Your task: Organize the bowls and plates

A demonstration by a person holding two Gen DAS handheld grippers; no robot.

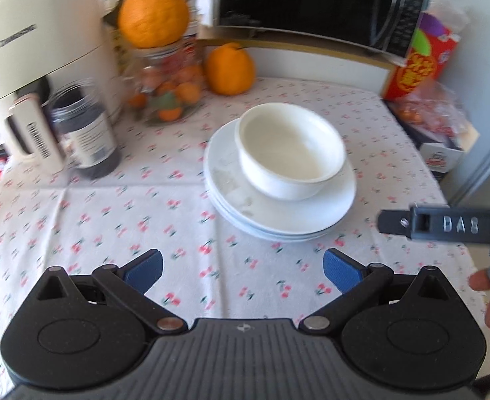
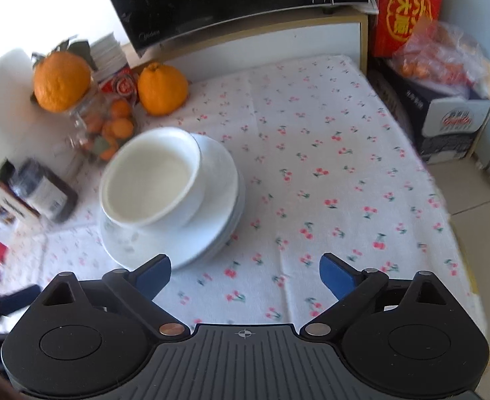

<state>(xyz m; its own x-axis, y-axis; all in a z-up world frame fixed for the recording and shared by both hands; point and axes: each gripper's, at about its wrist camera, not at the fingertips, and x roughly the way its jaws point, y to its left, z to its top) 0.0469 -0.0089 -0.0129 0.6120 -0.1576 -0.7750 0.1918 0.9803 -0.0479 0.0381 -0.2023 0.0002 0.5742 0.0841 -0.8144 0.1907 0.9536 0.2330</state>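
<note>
A white bowl (image 1: 291, 151) sits upright on a stack of white plates (image 1: 311, 223) on the cherry-print tablecloth (image 1: 94, 220). My left gripper (image 1: 243, 270) is open and empty, a short way in front of the stack. In the right wrist view the bowl (image 2: 151, 176) and the plates (image 2: 184, 246) lie ahead to the left. My right gripper (image 2: 245, 275) is open and empty, with its left finger near the plates' front rim. The right gripper's body also shows at the right edge of the left wrist view (image 1: 445, 225).
Two large oranges (image 1: 229, 68), one on a glass jar of small oranges (image 1: 166, 86), a dark jar (image 1: 88, 136) and a white appliance (image 1: 41, 43) stand at the back left. A microwave (image 1: 311, 3) is behind. Boxes and a bag of fruit (image 2: 445, 76) stand at the right.
</note>
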